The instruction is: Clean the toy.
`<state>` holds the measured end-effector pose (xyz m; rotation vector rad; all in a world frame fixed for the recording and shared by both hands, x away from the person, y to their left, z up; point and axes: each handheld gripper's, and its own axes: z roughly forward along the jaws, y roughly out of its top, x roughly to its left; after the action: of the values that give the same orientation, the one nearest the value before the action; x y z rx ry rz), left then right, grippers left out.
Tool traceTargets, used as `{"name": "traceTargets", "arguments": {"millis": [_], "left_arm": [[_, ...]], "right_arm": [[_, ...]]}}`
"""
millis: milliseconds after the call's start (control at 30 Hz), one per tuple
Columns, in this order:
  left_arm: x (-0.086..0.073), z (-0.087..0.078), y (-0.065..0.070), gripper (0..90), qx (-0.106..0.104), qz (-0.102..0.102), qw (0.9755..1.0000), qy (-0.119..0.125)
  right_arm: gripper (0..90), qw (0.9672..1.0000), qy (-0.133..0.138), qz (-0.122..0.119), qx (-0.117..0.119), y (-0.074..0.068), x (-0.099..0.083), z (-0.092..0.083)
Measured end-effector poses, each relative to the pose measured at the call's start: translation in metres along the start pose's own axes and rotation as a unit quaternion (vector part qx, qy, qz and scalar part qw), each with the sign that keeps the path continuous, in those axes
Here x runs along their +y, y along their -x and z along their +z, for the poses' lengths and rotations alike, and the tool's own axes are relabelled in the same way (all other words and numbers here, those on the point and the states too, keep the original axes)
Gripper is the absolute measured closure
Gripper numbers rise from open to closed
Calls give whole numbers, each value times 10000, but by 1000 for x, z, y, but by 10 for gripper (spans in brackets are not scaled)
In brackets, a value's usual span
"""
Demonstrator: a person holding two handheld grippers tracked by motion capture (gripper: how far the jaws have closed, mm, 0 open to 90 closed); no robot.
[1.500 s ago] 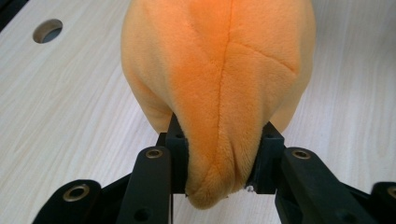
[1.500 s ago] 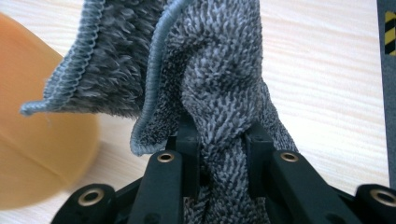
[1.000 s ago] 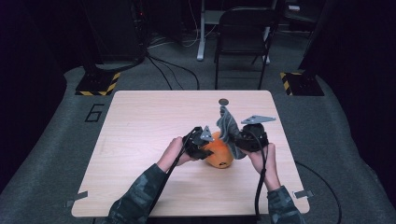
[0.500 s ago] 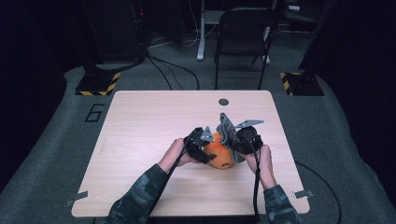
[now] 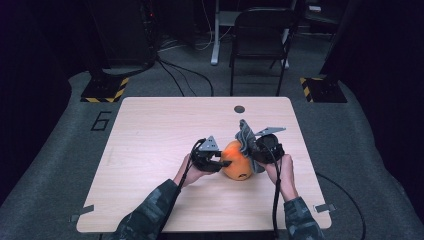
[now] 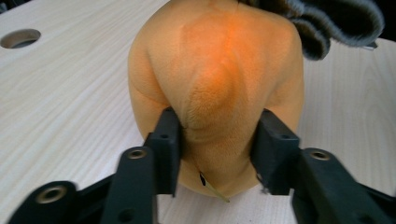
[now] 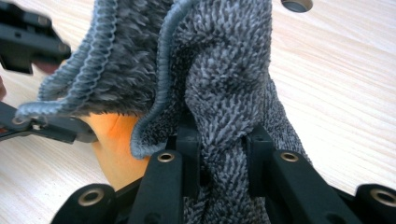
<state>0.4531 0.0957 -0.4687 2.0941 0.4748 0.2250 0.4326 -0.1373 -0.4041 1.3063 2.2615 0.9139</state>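
A: Left gripper [image 6: 217,140] just re-gripped — jaws opened wide and came back in over the last moment, now pinching a fold of the orange plush [image 6: 215,84] between both pads. Earlier high views had it at the plush's left side too, a bit higher; it's dropped slightly toward the table [image 5: 150,130].

B: Right gripper [image 7: 222,149]?

A: No change. Clamped tight on a bunch of the grey towel [image 7: 224,84], same hold as a second ago. In the high view the towel [image 5: 245,135] stands up behind the plush, draped against its top right.

B: Where's the plush sitting?

A: On the table, right of centre, between the two grippers, well short of the round cable hole [image 5: 239,109] at the far edge. Left gripper [image 5: 212,161] touches its left flank, right gripper [image 5: 260,150] is at its right with the towel.

B: Meaning for the job?

A: My read: the left re-grab was to get a steadier hold lower down, so the plush stays put while the right works the towel over it. Wiping or covering, can't tell which yet.
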Motion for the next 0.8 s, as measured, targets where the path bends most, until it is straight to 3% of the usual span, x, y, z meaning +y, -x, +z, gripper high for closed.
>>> {"name": "traceTargets", "arguments": {"millis": [133, 233, 367, 433, 533, 700, 800], "left_arm": [[2, -1, 2, 665, 90, 62, 9999, -50], [2, 0, 3, 673, 96, 75, 9999, -23], [1, 0, 5, 687, 148, 177, 9997, -66], [1, 0, 6, 701, 132, 230, 9996, -78], [3, 1, 8, 713, 184, 325, 9993, -52], [3, 4, 8, 714, 171, 278, 9995, -14], [3, 4, 8, 713, 169, 241, 9996, -14]], "right_arm": [[727, 9996, 267, -60, -29, -9, 5, -14], [726, 9983, 488, -270, 186, -27, 11, -23], [724, 9985, 236, -455, 217, -42, 10, -9], [727, 9988, 147, -441, 128, -37, 7, -2], [731, 9994, 120, -308, 46, -25, 6, -5], [733, 9999, 76, 53, -50, 3, -3, -1], [733, 9996, -20, 126, -241, 12, -6, 1]]}}
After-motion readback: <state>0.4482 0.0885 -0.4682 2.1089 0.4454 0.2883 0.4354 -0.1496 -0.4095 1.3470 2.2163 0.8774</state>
